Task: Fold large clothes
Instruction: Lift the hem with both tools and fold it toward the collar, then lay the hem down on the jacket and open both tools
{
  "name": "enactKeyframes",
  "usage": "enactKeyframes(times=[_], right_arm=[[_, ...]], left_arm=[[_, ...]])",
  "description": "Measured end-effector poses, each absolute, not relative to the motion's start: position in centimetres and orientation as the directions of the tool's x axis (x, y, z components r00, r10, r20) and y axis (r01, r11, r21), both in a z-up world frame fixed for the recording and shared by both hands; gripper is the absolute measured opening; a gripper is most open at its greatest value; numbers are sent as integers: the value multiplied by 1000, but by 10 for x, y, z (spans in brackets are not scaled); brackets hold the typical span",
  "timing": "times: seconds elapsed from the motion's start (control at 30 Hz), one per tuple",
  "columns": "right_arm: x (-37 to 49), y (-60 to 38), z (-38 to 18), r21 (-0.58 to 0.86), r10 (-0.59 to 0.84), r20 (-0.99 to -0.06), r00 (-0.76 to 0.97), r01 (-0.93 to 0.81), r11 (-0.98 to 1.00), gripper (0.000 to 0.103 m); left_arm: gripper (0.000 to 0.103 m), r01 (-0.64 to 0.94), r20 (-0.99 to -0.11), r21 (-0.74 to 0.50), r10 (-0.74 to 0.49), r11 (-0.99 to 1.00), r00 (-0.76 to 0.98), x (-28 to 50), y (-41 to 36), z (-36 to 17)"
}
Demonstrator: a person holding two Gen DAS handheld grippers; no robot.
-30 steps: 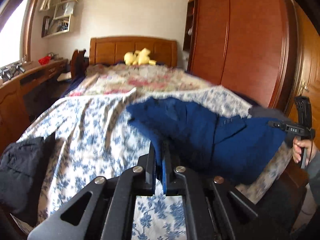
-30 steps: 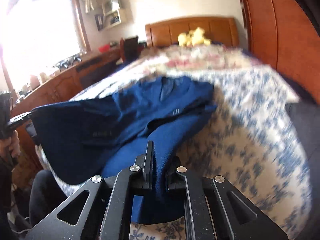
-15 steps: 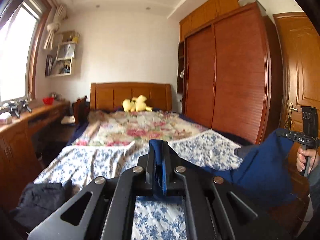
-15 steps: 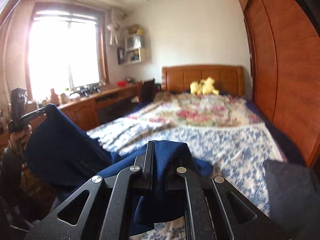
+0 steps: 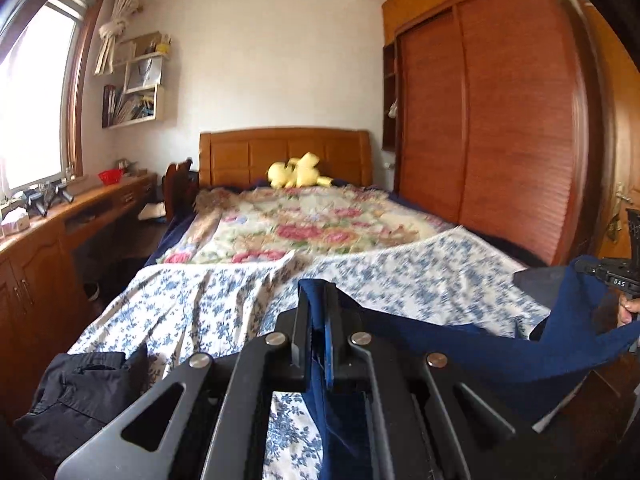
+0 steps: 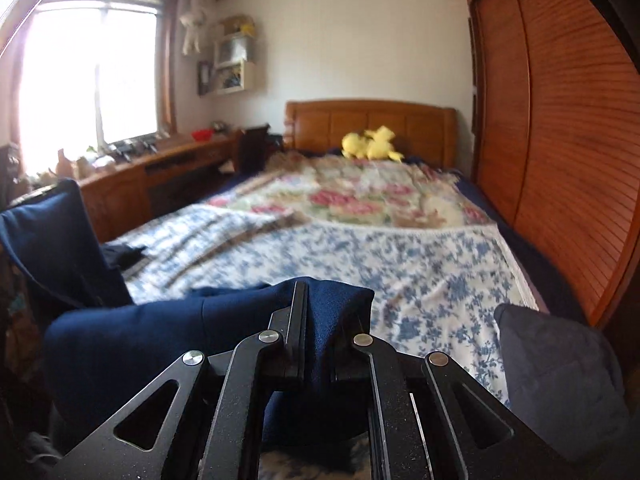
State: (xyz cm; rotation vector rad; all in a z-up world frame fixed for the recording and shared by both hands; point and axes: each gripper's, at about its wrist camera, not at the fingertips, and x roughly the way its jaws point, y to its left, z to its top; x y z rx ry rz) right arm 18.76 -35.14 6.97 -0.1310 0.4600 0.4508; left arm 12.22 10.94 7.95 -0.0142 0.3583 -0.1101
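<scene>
A large navy blue garment (image 5: pixel 480 356) hangs stretched between my two grippers above the foot of the bed. In the left wrist view my left gripper (image 5: pixel 318 296) is shut on one edge of the cloth, which folds over its tips. The cloth runs right to the right gripper (image 5: pixel 612 276), held by a hand at the frame edge. In the right wrist view my right gripper (image 6: pixel 320 300) is shut on the navy garment (image 6: pixel 160 332), which drapes over its right finger. The far corner (image 6: pixel 44 220) rises at the left.
The bed carries a blue floral sheet (image 5: pixel 200 304) and a flowered blanket (image 5: pixel 312 228), with a yellow plush toy (image 5: pixel 298 172) at the headboard. A black garment (image 5: pixel 80 392) lies lower left, a grey one (image 6: pixel 560 368) lower right. Wardrobe (image 5: pixel 500 120) right, desk (image 5: pixel 80 216) left.
Both grippers have risen and tilted up, lifting the navy garment off the sheet. It lay spread on the bed before; now it hangs between the grippers.
</scene>
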Motion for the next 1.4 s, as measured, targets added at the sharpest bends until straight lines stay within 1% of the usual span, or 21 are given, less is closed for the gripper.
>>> enactKeyframes(times=[0.17, 0.4, 0.5, 0.63, 0.67, 0.73, 0.77, 0.8, 0.83, 0.87, 0.9, 0.97, 1.1, 1.27, 1.4], right_arm=[[238, -346, 38, -40, 352, -461, 815, -415, 909, 5], [301, -329, -22, -70, 278, -548, 789, -374, 925, 6], [318, -328, -47, -76, 245, -587, 772, -353, 933, 6], [327, -321, -66, -105, 216, -629, 747, -357, 928, 10], [328, -320, -69, -114, 206, -637, 743, -355, 928, 14], [328, -317, -74, -124, 189, -654, 733, -350, 929, 29], [327, -316, -75, -129, 184, -654, 734, -349, 928, 44], [322, -314, -76, -149, 169, -649, 742, -341, 928, 55], [320, -313, -76, -163, 157, -642, 750, -334, 928, 56], [317, -311, -75, -174, 149, -637, 756, -329, 928, 57], [314, -309, -74, -177, 146, -635, 758, -328, 928, 57], [309, -304, -71, -180, 149, -632, 760, -331, 926, 57], [304, -286, -73, -156, 186, -649, 737, -368, 917, 58], [304, -252, -88, -183, 205, -681, 703, -435, 882, 58], [304, -232, -105, -160, 227, -717, 659, -473, 867, 58]], left_arm=[[2, 96, -388, -18, -96, 995, 917, 174, 105, 50], [3, 110, -440, 13, -93, 994, 893, 227, 85, 9], [3, 119, -464, 0, -105, 993, 880, 242, 81, -9], [4, 130, -481, -10, -119, 991, 868, 254, 79, -27], [4, 133, -480, -22, -127, 991, 868, 256, 80, -31], [5, 140, -477, -48, -145, 989, 867, 258, 82, -35], [8, 147, -473, -57, -157, 987, 867, 258, 82, -37], [12, 150, -470, -65, -163, 987, 868, 258, 82, -38], [14, 151, -466, -68, -165, 986, 869, 257, 83, -39], [20, 156, -462, -61, -167, 986, 871, 255, 83, -40], [22, 161, -459, -49, -165, 986, 873, 253, 82, -41], [24, 163, -458, -32, -159, 986, 875, 249, 82, -42], [32, 194, -455, -39, -190, 980, 870, 244, 85, -43], [34, 218, -472, -62, -222, 974, 853, 242, 86, -51], [35, 232, -492, -66, -234, 971, 839, 239, 82, -64]])
